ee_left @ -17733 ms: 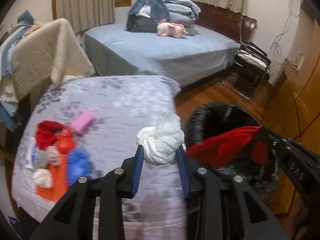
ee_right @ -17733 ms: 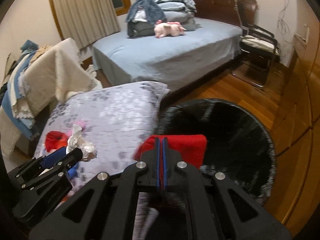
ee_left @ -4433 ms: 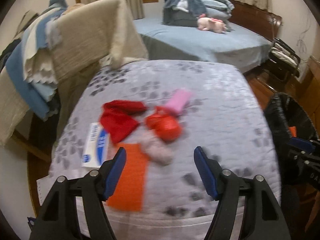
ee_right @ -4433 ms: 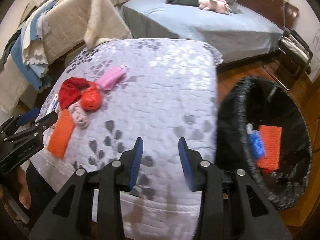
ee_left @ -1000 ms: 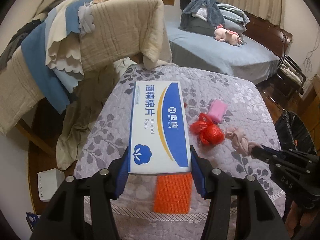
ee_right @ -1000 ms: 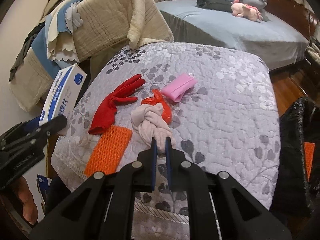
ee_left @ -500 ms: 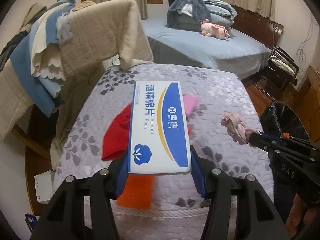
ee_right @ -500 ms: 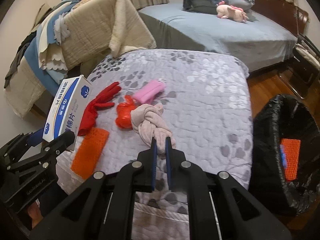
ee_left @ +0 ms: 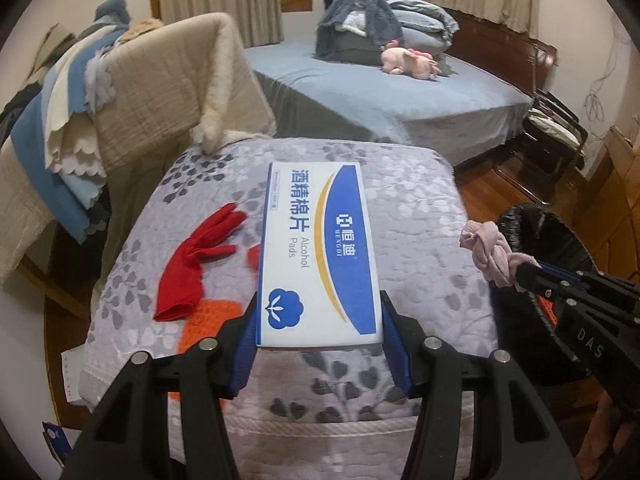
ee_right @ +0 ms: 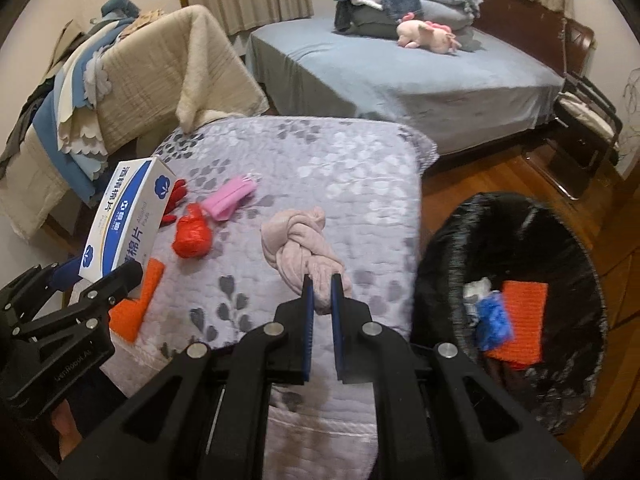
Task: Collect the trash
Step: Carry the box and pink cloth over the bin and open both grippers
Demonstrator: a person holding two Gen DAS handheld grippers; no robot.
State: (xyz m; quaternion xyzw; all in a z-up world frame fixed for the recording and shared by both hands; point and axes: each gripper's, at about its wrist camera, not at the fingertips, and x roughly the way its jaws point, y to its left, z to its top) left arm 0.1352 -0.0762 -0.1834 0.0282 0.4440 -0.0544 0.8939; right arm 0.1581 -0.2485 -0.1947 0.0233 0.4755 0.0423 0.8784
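My left gripper (ee_left: pixel 318 334) is shut on a white and blue alcohol pads box (ee_left: pixel 316 252) and holds it above the grey quilted table (ee_left: pixel 408 208); the box also shows in the right wrist view (ee_right: pixel 124 224). My right gripper (ee_right: pixel 321 286) is shut on a knotted pale pink cloth (ee_right: pixel 300 244) above the table's right part, next to the black trash bin (ee_right: pixel 520 216). The cloth also shows in the left wrist view (ee_left: pixel 486 248). On the table lie a red glove (ee_left: pixel 192 264), a red crumpled bag (ee_right: pixel 192 236), a pink pack (ee_right: pixel 230 196) and an orange cloth (ee_right: pixel 138 300).
The bin holds an orange cloth (ee_right: pixel 520 320) and a blue wad (ee_right: pixel 494 322). A blanket-draped chair (ee_left: pixel 132 92) stands at the left, a bed (ee_left: pixel 384 96) behind the table, a folding chair (ee_left: pixel 554 140) at the right on wooden floor.
Both grippers have moved right towards the bin, each still holding its item. The pink cloth now hangs closer to the bin's rim.
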